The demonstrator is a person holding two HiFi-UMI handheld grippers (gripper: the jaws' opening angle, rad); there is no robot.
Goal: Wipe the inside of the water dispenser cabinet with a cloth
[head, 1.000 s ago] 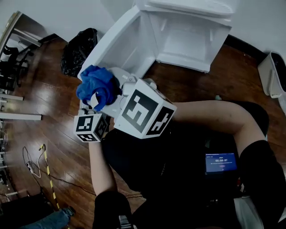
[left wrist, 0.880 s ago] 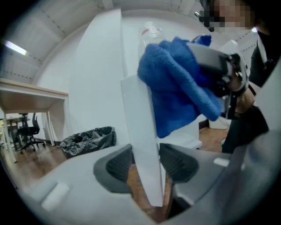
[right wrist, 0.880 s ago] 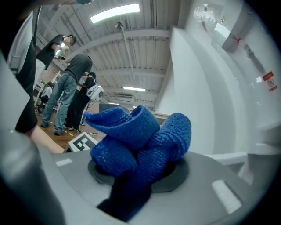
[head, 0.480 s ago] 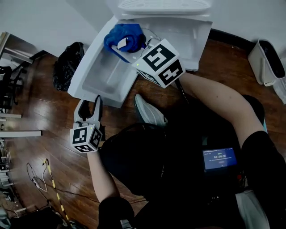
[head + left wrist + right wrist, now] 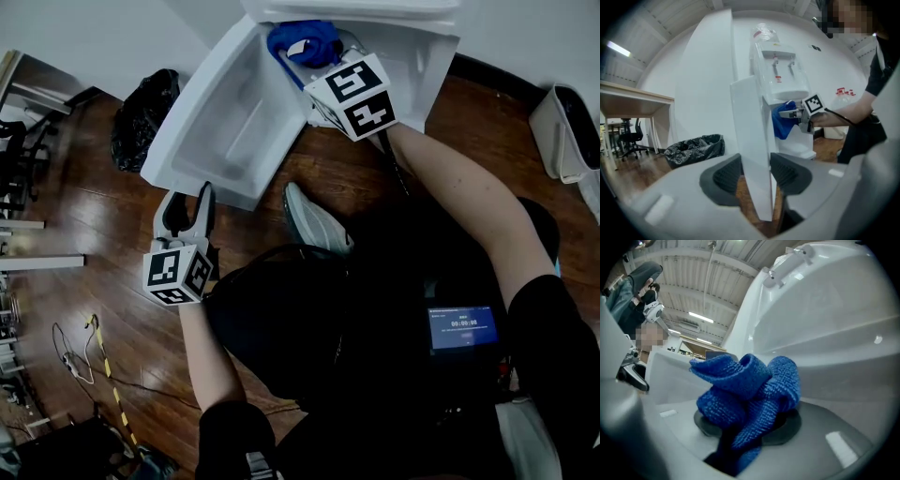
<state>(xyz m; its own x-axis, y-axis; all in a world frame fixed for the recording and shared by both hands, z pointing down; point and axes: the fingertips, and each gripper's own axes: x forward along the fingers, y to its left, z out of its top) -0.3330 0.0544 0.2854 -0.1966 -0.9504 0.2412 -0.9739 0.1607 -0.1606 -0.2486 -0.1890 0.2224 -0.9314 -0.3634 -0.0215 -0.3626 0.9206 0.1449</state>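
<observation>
Blue cloth (image 5: 314, 37), bunched in the right gripper's (image 5: 298, 56) clamped jaws, now sits inside the cabinet's (image 5: 427, 66) top edge, no longer over the person's lap, so wiping can start. Left gripper (image 5: 186, 214) pinches the open door's (image 5: 225, 122) lower edge.

The white plastic water dispenser cabinet (image 5: 424, 58) runs off the head view's top edge; a bunched blue microfibre cloth (image 5: 747, 390) covers the pads of the right gripper (image 5: 747, 422) (only dark rims show).
</observation>
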